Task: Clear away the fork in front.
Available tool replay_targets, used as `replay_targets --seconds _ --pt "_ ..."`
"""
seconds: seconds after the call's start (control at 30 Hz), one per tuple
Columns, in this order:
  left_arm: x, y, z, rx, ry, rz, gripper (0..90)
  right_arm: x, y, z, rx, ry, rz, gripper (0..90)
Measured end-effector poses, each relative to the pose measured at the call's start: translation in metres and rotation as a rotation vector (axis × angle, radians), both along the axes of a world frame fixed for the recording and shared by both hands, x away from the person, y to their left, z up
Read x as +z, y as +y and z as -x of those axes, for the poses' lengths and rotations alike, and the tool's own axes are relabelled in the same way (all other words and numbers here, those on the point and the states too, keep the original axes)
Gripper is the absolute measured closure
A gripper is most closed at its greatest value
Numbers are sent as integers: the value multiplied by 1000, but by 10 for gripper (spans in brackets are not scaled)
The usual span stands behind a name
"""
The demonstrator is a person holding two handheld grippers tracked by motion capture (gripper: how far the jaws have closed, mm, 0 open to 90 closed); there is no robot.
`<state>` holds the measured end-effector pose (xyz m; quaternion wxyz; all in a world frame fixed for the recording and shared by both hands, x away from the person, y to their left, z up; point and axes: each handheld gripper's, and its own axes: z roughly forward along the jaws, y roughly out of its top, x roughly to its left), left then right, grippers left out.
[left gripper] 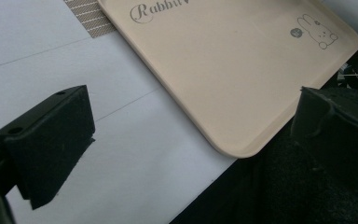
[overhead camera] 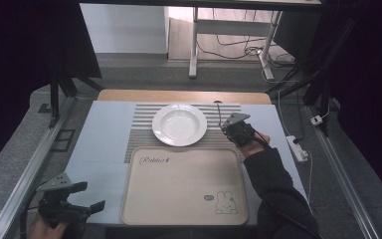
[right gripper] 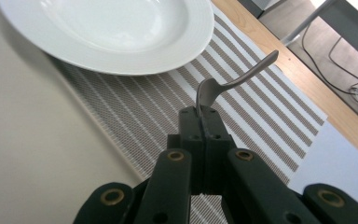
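Black foam pads are seen spread wide on the left gripper (overhead camera: pixel 82 197), which is held off the tray's (overhead camera: pixel 144 199) near-left corner with nothing between them. Farther right, a white plate (overhead camera: pixel 179 124) is set on the striped mat (overhead camera: pixel 139 130). Just right of the plate, a metal spoon (right gripper: pixel 233 81) is pinched by its bowl end in the right gripper (right gripper: pixel 204 112), jaws pressed together, its handle pointed up and away from the jaws. The right hand is judged nearer the plate.
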<state>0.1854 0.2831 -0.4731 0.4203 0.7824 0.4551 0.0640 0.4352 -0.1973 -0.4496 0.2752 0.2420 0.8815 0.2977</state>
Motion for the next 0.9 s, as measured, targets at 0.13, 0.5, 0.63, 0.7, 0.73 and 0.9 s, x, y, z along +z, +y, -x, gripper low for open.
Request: replay_targets --seconds 0.13,0.5,0.63,0.7,0.73,0.9 --pt "1 -2 -3 -36 -7 7 0 7 -10 15 9 25 -57 898" --pt "4 -20 -18 -121 -32 13 2 22 -32 67 63 72 -221 898" --pt "7 -26 -25 -151 -69 13 2 25 -39 89 91 106 -279 898" --pt "7 -29 -31 -156 -75 24 1 25 -41 97 105 119 -301 898" --pt "8 -31 -34 -167 -86 28 1 25 -42 102 116 130 -314 898" --pt "12 -42 -47 -219 -105 21 0 22 -48 122 164 188 -378 898"
